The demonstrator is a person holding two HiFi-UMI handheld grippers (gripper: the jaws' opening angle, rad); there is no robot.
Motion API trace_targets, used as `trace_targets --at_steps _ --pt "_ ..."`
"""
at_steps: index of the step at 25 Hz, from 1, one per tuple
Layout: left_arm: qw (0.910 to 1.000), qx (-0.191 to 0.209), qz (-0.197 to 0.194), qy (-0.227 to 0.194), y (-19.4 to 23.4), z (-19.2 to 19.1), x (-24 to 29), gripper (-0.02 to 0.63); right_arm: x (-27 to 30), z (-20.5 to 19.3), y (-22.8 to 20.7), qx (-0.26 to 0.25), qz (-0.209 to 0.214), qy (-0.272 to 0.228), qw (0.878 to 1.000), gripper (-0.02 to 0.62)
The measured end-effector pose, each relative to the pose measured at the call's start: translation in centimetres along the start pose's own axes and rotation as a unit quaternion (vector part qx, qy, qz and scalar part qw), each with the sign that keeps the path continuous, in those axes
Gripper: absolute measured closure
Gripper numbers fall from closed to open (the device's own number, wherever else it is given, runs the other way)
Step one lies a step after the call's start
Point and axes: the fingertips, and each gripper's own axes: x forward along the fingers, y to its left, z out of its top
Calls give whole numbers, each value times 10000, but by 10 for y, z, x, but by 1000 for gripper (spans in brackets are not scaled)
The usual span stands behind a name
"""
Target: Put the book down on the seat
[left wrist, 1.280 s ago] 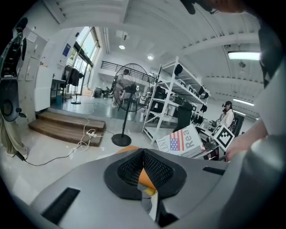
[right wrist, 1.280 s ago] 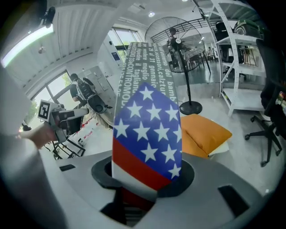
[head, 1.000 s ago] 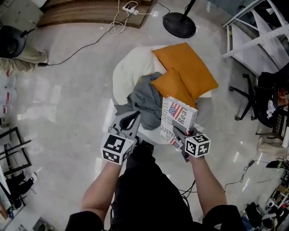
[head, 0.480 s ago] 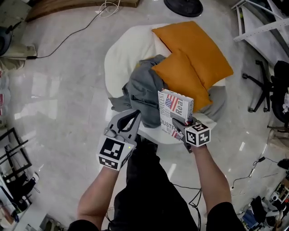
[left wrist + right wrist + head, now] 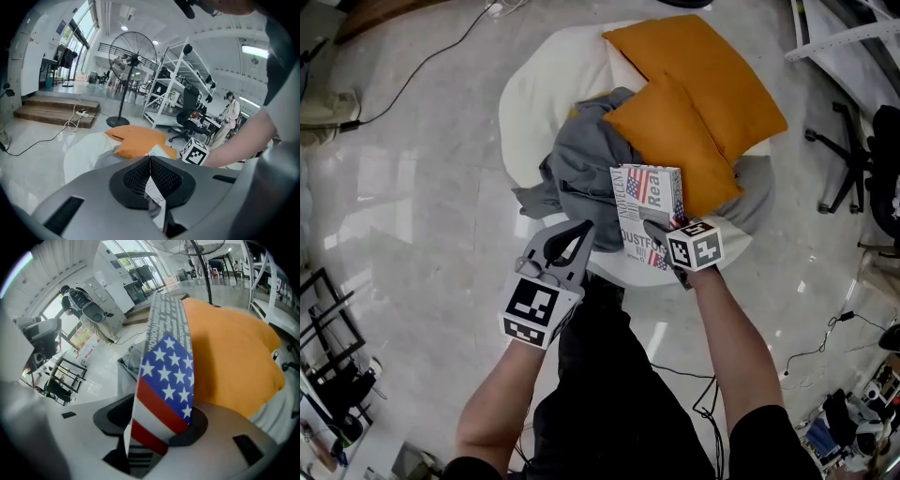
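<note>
Seen from above, a person stands at the near edge of a round white seat (image 5: 534, 94) that carries two orange cushions (image 5: 694, 66) and a crumpled grey garment (image 5: 581, 169). The right claw (image 5: 652, 230) has a book (image 5: 645, 211) standing between its jaws by the lower edge. The jaws are opening and the grip looks to be letting go. The book sits tilted, cover up, over the front of the seat, between the garment and the smaller cushion; whether it already rests there cannot be told. The cover shows an American flag of stars and red stripes, with cut-off print reading "Rea" and, lower down, "JUSTFO"; the small lettering on the spine is too fine to read. It looks like a slim paperback: probably light, a little bendy, with a glossy cover that may slide on soft fabric, so it is best held low and near the spine. The left claw (image 5: 578, 228) hovers just beside it, jaws pressed together, with a small printed paper slip at their seam
</note>
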Motion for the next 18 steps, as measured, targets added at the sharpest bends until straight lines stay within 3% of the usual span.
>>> trace_targets --at_steps 4,9,15,18 --pt "10000 46 17 31 1 1 -9 603 -16 5 -22 -10 -385 -140 9992 308" --pt "9996 12 268 63 21 6 -23 603 -56 1 -57 504 -911 -657 9924 307" --pt "9983 -16 568 89 33 18 -39 604 -84 -29 -69 997 -1365 -1002 9805 415" --pt "9981 -24 612 46 20 39 -55 603 -108 -27 -57 1475 -1303 -1445 9697 449"
